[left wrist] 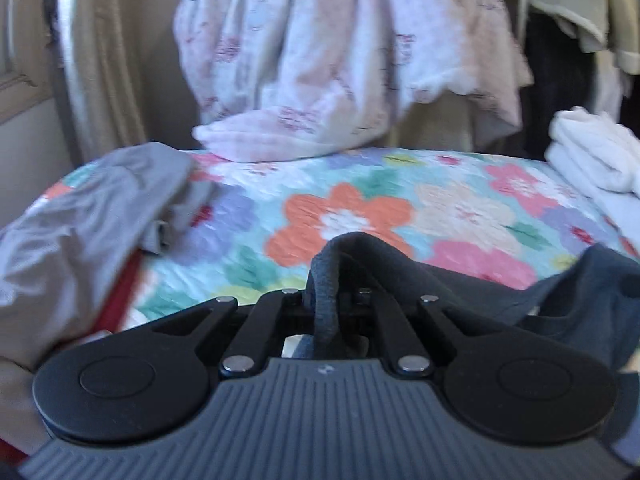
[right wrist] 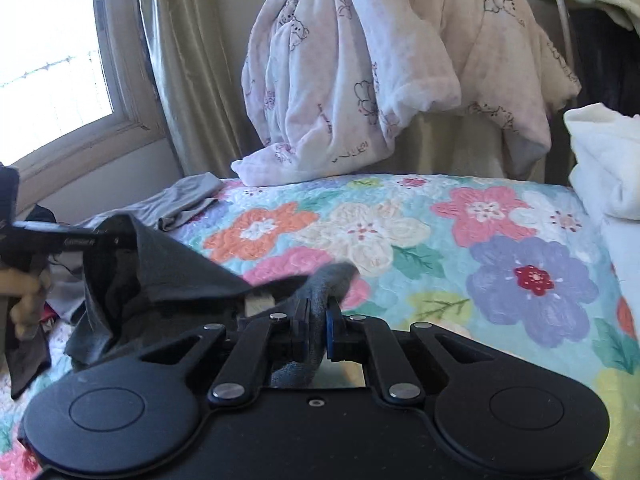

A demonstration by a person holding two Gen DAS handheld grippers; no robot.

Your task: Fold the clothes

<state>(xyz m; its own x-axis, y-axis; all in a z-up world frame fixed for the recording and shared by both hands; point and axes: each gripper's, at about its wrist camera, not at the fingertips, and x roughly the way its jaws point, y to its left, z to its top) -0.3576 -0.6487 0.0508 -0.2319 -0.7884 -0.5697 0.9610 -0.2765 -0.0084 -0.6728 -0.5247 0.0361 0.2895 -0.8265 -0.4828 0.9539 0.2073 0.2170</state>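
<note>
A dark grey garment (left wrist: 580,300) hangs between my two grippers above a flowered quilt (left wrist: 400,208). My left gripper (left wrist: 326,300) is shut on a thick hem of it that bulges over the jaws. My right gripper (right wrist: 318,320) is shut on another bunched edge of the same garment (right wrist: 168,276), which stretches left to the other gripper (right wrist: 60,240), seen at the left edge of the right wrist view. A light grey garment (left wrist: 92,208) lies crumpled on the quilt's left side; it also shows in the right wrist view (right wrist: 184,200).
A pink printed blanket (right wrist: 360,80) hangs over the far end of the bed. Folded white cloth (right wrist: 608,168) is stacked at the right. A window (right wrist: 48,60) and beige curtain (right wrist: 180,60) are at the left. The quilt (right wrist: 480,248) lies flat in the middle.
</note>
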